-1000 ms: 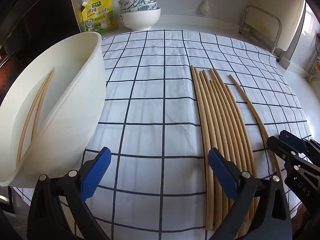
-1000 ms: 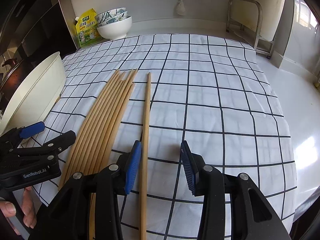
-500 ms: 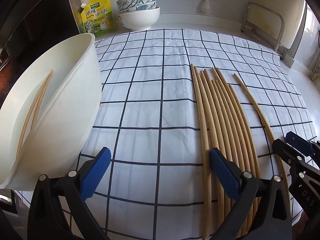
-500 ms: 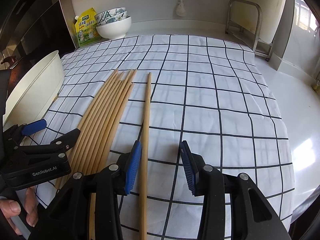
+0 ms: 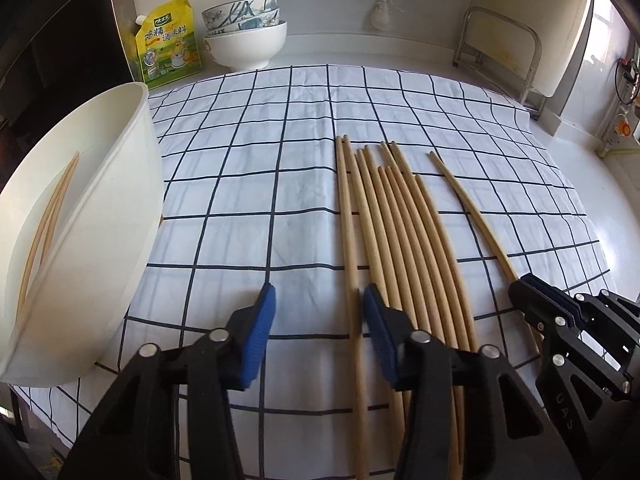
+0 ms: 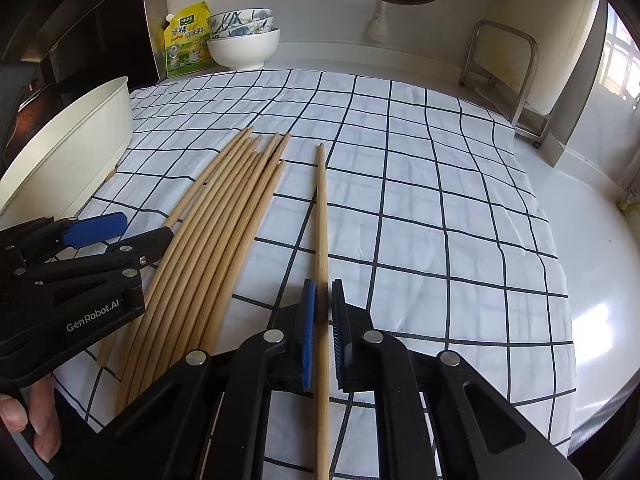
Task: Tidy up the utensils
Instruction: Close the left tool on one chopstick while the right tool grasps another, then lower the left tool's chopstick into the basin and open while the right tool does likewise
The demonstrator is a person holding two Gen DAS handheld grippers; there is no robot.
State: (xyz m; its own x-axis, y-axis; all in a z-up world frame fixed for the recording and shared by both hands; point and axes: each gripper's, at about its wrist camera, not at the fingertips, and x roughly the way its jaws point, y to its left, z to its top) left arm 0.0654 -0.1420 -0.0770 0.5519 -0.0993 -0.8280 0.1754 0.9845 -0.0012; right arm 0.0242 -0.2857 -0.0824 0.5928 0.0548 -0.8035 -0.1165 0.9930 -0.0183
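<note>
Several wooden chopsticks (image 5: 400, 220) lie side by side on the checked cloth (image 5: 240, 160); the same bundle (image 6: 224, 208) shows in the right wrist view. My left gripper (image 5: 320, 320) is closing around the bundle's leftmost chopstick (image 5: 350, 240), which lies near the right pad with a gap still on its left. One chopstick (image 6: 321, 208) lies apart on the right, and my right gripper (image 6: 323, 308) is shut on it. From the left wrist view that gripper (image 5: 522, 286) sits on the lone chopstick (image 5: 468, 208). A white tub (image 5: 100, 200) at the left holds two chopsticks (image 5: 48, 216).
At the back left stand a yellow-green pouch (image 5: 168, 44) and stacked bowls (image 5: 244, 36). A metal rack (image 5: 500, 52) is at the back right. The left gripper (image 6: 144, 230) and a person's hand (image 6: 24, 412) appear at the left of the right wrist view, near the tub (image 6: 80, 140).
The right jaws have come together on the lone chopstick. The left jaws have narrowed from wide apart and now straddle the leftmost chopstick of the bundle.
</note>
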